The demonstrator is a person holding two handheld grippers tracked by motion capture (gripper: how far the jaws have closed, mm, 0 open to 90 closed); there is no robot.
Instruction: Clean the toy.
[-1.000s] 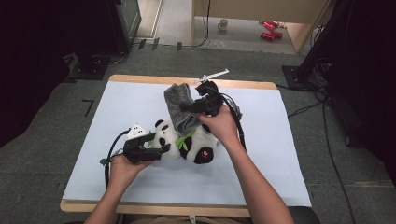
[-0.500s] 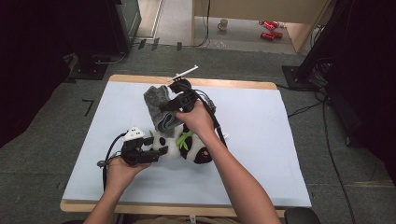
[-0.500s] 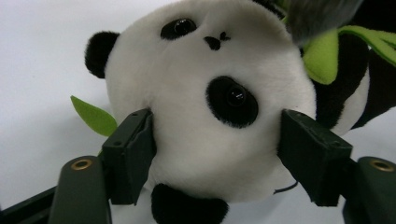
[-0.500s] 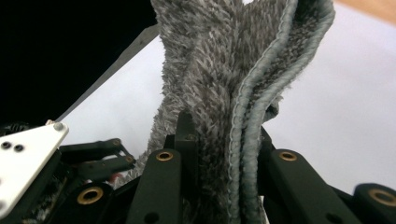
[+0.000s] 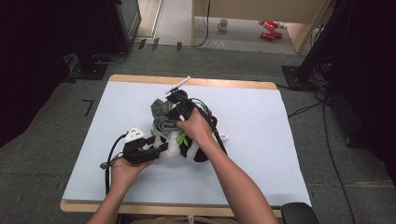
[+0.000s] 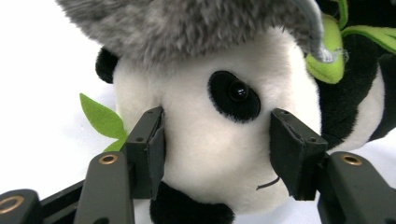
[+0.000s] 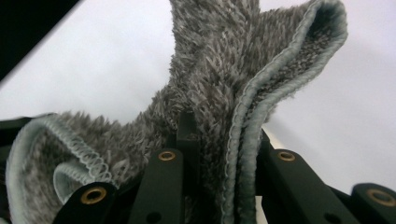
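Observation:
A black-and-white panda plush (image 5: pixel 187 148) lies on the pale mat, green leaves at its neck. My left gripper (image 5: pixel 159 149) points at its head from the left. In the left gripper view the jaws have just been closing, and the left gripper (image 6: pixel 217 149) now presses its pads into the panda's face (image 6: pixel 210 140) on both sides. A fluffy grey cloth (image 5: pixel 161 116) with a pale hem hangs over the panda's head, where my right gripper (image 5: pixel 172 115) is shut on it. The right gripper (image 7: pixel 219 135) pinches a fold of that cloth (image 7: pixel 224 70), and the same cloth (image 6: pixel 187 23) drapes the head.
The pale mat (image 5: pixel 280 140) covers a wooden table with its far edge (image 5: pixel 224 83) showing. Black cables trail from both grippers. Beyond the table, dark equipment stands on the floor, with a mug (image 5: pixel 223 23) and red cans (image 5: pixel 268 29).
My right hand has carried the grey cloth left and down, onto the panda's head. The left gripper has stayed in place and its jaws have closed in on the head.

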